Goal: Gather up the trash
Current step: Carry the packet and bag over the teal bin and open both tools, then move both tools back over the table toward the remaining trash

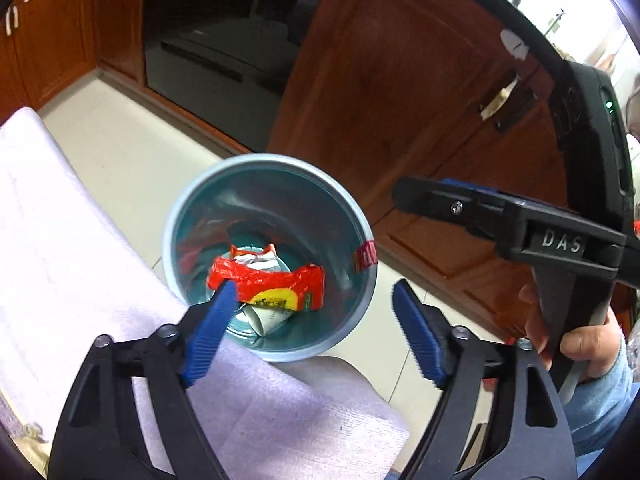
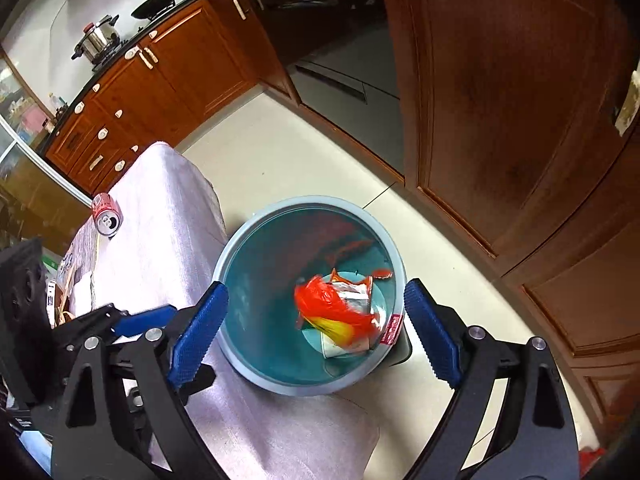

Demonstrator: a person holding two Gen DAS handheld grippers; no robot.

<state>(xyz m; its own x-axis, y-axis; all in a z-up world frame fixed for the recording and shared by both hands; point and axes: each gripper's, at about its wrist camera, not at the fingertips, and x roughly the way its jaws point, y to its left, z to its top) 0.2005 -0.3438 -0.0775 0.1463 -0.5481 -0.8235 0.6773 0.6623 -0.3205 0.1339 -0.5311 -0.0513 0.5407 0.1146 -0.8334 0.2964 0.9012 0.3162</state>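
Note:
A round blue-grey trash bin (image 1: pixel 176 216) (image 2: pixel 240 240) stands on the floor against the cloth-covered table. Over its mouth is a crumpled red wrapper (image 1: pixel 276 280) with a yellow patch, and it is smeared by motion in the right wrist view (image 2: pixel 332 308). Under it lie a silver wrapper (image 2: pixel 356 292) and a white paper cup (image 1: pixel 268 320). My left gripper (image 1: pixel 312 304) hangs open above the bin, its left pad at the wrapper's edge with no grip on it. My right gripper (image 2: pixel 316 304) is open over the same bin with nothing between its pads. A red soda can (image 2: pixel 106 214) lies on the table.
The table's pale lilac cloth (image 1: pixel 60 240) (image 2: pixel 160 208) fills the left side. Wooden cabinet doors (image 1: pixel 400 100) (image 2: pixel 500 120) and a dark oven front (image 1: pixel 220 40) stand behind the bin across light floor tiles (image 2: pixel 280 160). A hand (image 1: pixel 588 340) holds the right gripper close at my right.

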